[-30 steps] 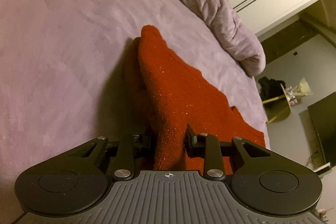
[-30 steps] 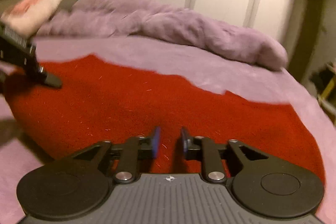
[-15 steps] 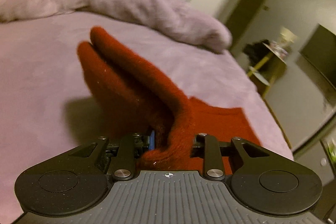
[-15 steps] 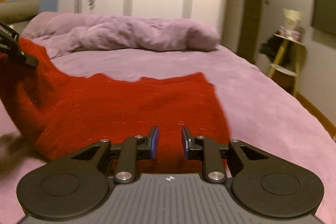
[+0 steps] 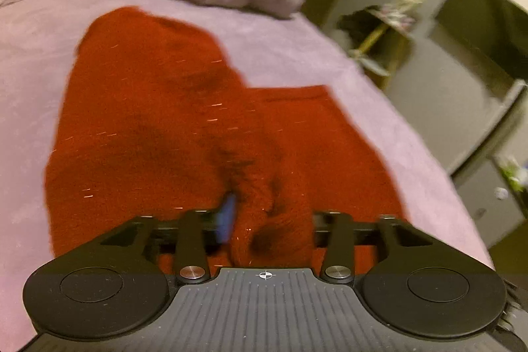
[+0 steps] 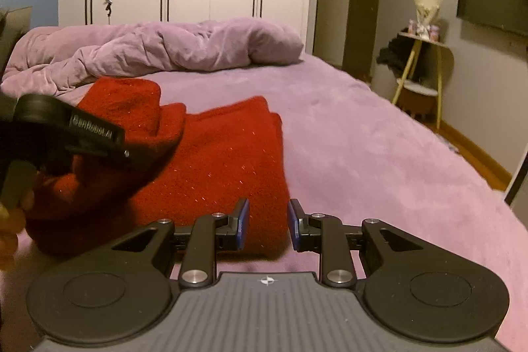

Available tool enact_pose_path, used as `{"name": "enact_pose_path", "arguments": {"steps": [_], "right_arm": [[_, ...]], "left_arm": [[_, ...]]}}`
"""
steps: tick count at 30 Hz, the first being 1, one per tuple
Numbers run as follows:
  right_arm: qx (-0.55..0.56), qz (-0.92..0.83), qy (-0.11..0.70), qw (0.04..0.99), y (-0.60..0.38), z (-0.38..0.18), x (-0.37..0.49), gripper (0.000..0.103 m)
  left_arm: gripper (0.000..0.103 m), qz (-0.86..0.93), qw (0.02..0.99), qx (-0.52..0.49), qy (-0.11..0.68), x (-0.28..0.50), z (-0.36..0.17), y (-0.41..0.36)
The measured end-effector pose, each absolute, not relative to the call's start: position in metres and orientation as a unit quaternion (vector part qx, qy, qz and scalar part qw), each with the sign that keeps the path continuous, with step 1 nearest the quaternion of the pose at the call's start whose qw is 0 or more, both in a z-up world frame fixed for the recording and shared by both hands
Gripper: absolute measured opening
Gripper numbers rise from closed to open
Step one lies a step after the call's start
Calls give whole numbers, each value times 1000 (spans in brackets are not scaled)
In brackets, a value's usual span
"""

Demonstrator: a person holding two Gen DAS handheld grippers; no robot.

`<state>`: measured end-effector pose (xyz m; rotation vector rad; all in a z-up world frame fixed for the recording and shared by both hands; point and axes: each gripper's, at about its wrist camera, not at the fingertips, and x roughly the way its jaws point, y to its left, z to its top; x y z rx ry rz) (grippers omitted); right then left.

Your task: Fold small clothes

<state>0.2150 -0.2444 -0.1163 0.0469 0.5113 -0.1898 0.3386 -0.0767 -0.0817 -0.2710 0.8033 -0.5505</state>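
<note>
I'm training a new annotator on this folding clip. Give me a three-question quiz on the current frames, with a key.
1. True or false: the left gripper has red cloth between its jaws.
2. What lies between the jaws of the right gripper?
A. a white sock
B. the edge of the red garment
C. the purple duvet
3. Fill in: the red garment lies on a ____ bed.

Key: 1 true; 2 B, with the jaws apart and not pinching it; 3 purple.
</note>
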Motion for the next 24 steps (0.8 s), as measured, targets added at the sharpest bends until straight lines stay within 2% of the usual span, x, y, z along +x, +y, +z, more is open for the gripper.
{"name": "enact_pose_path", "arguments": {"steps": [1, 2, 6, 11, 15, 16, 19, 21, 24], "right_arm": [[28, -90, 254, 963, -246, -116, 215, 25], [33, -87, 253, 963, -246, -116, 215, 26], [37, -78, 255, 963, -244, -114, 216, 28], [37, -42, 249, 967, -234, -100, 225, 29], [89, 30, 263, 960, -228, -87, 253, 46], [117, 49, 268, 955, -231, -83, 262, 55], [204, 94, 292, 929, -244, -79, 299, 74], [234, 123, 327, 907, -248, -86, 328, 80], [260, 146, 388, 872, -246, -106, 371, 80]], "left_arm": [[91, -288, 866, -148, 382, 335, -78, -72], [93, -300, 858, -169, 380, 332, -73, -65], [92, -289, 850, -219, 381, 315, -55, -33], [93, -233, 879, -248, 334, 285, -41, 32], [91, -140, 880, -241, 385, 303, -63, 62], [91, -134, 877, -234, 398, 307, -70, 63], [90, -137, 862, -210, 440, 312, -91, 57], [91, -138, 860, -213, 444, 317, -100, 56], [91, -142, 858, -206, 449, 318, -103, 52]]}}
